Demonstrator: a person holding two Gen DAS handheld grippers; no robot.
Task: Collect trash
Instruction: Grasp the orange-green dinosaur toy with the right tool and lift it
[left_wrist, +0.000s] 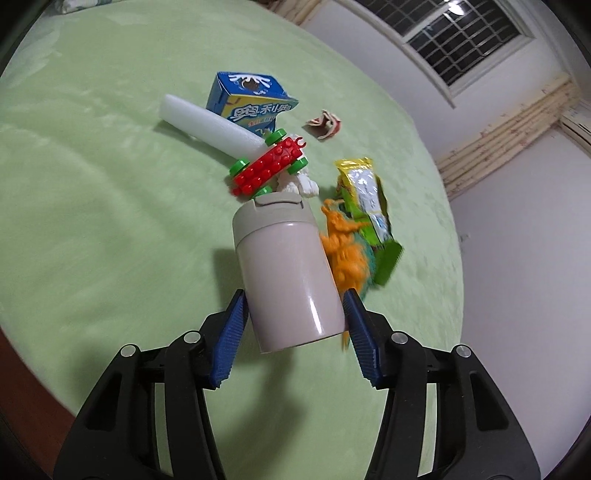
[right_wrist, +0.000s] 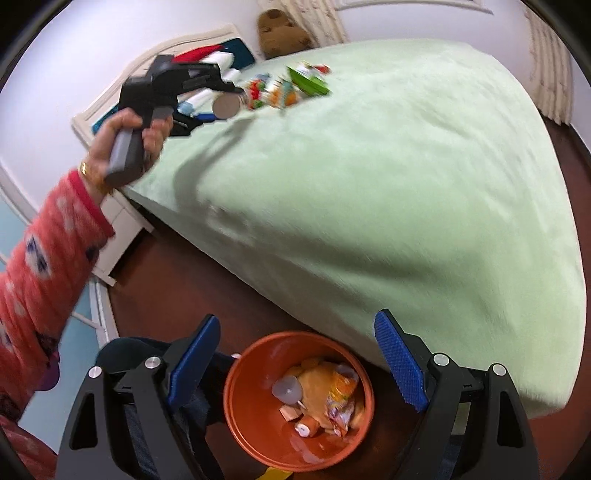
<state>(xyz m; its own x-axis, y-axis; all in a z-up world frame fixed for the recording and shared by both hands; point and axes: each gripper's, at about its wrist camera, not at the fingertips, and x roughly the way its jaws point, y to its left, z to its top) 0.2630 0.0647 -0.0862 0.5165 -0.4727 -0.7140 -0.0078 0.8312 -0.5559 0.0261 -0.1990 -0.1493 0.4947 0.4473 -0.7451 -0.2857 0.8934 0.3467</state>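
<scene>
My left gripper (left_wrist: 293, 314) is shut on a beige lidded cup (left_wrist: 286, 273) and holds it tilted above the green bed (left_wrist: 92, 184). Beyond it lie a green and yellow snack wrapper (left_wrist: 364, 206), a crumpled paper scrap (left_wrist: 325, 123), a blue biscuit box (left_wrist: 245, 101) and a white foam tube (left_wrist: 207, 125). My right gripper (right_wrist: 295, 354) is open and empty above an orange bin (right_wrist: 251, 413) on the floor, which holds several wrappers and scraps. The left gripper with the cup (right_wrist: 226, 106) shows far off in the right wrist view.
A red and green brick toy (left_wrist: 269, 164), a white figure (left_wrist: 301, 184) and an orange toy dinosaur (left_wrist: 345, 254) lie beside the cup. The bed edge (right_wrist: 258, 273) drops to a dark wooden floor. A white nightstand (right_wrist: 118, 229) stands at the left.
</scene>
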